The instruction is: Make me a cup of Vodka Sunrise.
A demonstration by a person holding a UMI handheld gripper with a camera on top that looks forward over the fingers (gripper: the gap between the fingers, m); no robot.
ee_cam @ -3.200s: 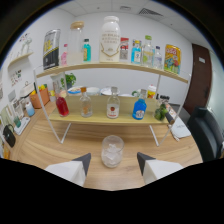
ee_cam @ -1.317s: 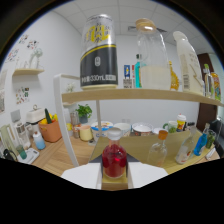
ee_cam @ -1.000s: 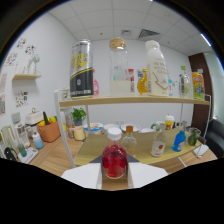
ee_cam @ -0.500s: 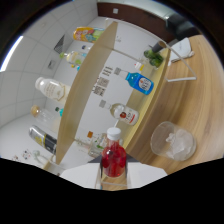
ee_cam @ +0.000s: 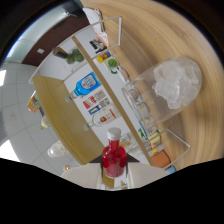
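Clamped between the fingers of the hand-held gripper (ee_cam: 114, 172), a red bottle (ee_cam: 113, 159) with a white cap is held, with the view rolled far over. Beyond it, a glass (ee_cam: 162, 96) of ice is seen on the wooden counter (ee_cam: 170, 35), beside a shelf (ee_cam: 95, 75) stocked with bottles.

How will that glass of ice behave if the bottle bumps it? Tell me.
The glass looks clear and thin-walled, so probably fragile and slippery. It is piled high with ice, so likely top-heavy enough to tip or shed cubes if knocked. The claw is shut on the red bottle, tilted towards it.
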